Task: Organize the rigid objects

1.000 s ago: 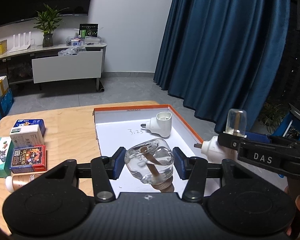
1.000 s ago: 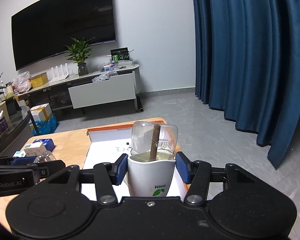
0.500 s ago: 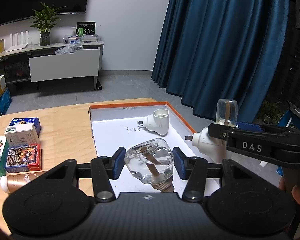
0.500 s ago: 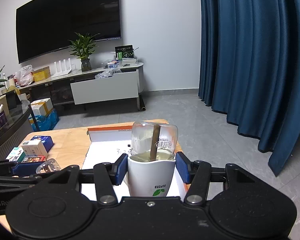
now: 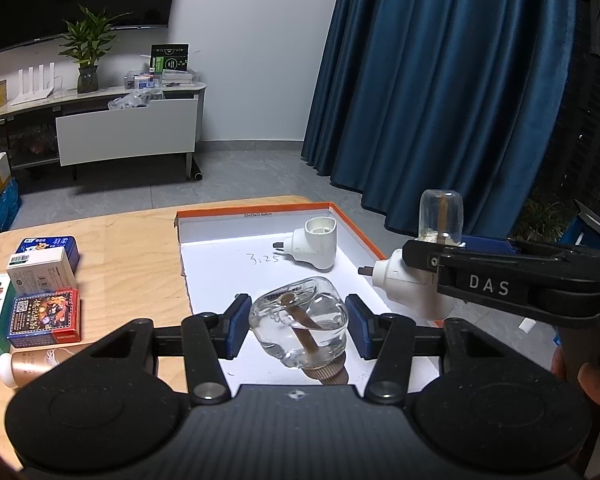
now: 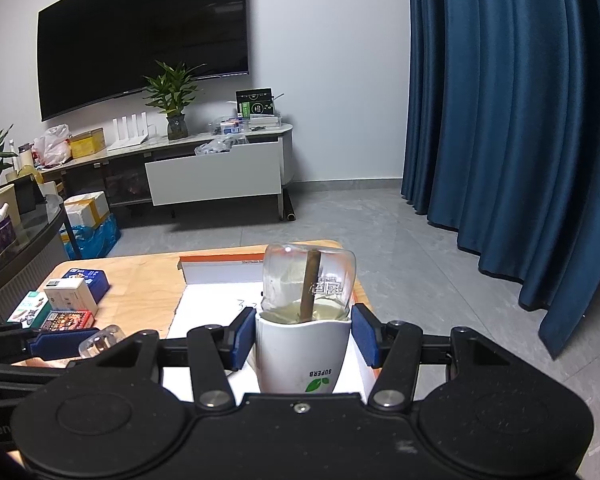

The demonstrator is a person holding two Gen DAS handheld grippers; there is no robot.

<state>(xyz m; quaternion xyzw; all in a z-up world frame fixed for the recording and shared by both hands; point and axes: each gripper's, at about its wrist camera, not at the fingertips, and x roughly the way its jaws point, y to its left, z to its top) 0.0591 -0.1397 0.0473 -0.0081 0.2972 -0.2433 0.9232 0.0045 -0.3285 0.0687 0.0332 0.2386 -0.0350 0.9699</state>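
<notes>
My left gripper (image 5: 298,326) is shut on a clear glass bottle (image 5: 300,320) with a brown wick, held tilted above the near end of a white box with an orange rim (image 5: 256,210). One white plug-in heater (image 5: 314,248) lies inside the box at the back. My right gripper (image 6: 302,336) is shut on a second white heater (image 6: 300,360), which has a clear bottle (image 6: 310,284) standing upside down in its top. In the left wrist view that held heater (image 5: 404,288) hangs over the box's right rim. The left-hand bottle (image 6: 100,342) also shows low on the left of the right wrist view.
On the left of the wooden table (image 5: 132,248) lie several small cartons (image 5: 44,272), a red box (image 5: 44,316) and a brown tube (image 5: 36,364). A person's hand (image 5: 588,380) grips the right handle. Blue curtains hang beyond the table's right side.
In the left wrist view the right gripper with its heater has drifted slightly left, towards the box. Both grips look the same.
</notes>
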